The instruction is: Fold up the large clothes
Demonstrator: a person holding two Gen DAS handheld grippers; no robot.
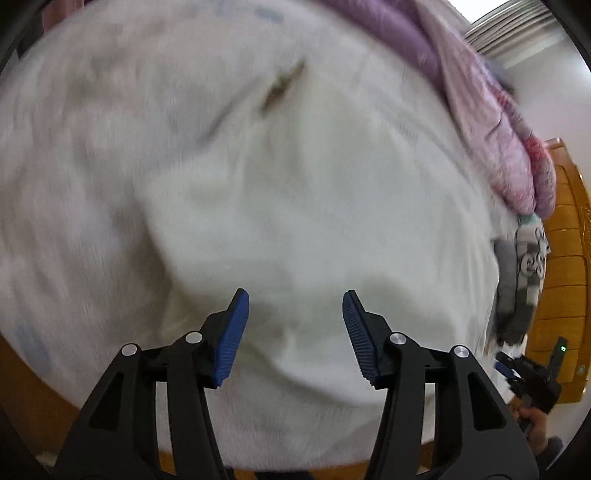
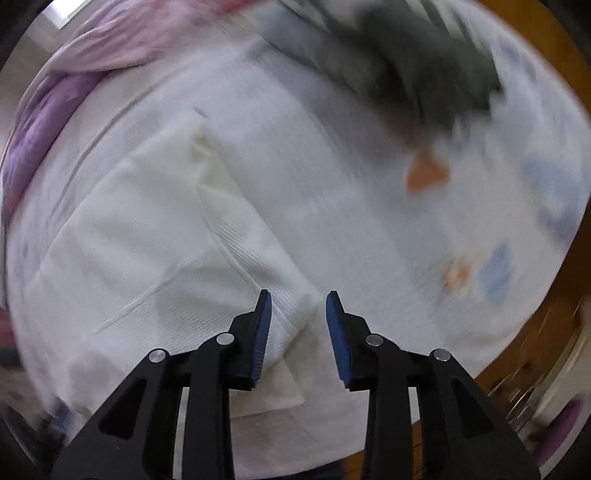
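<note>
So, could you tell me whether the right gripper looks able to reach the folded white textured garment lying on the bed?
Probably yes. The right gripper points down with its jaws apart and empty, and the folded white textured garment lies just beneath its fingertips with nothing in between.

A bed (image 1: 92, 166) under a pale printed sheet fills both views. A purple and pink quilt (image 1: 491, 122) lies bunched along its far side. An orange wooden headboard (image 1: 565, 236) meets a white wall (image 1: 554, 92), beneath a bright window (image 1: 476, 9).
</note>
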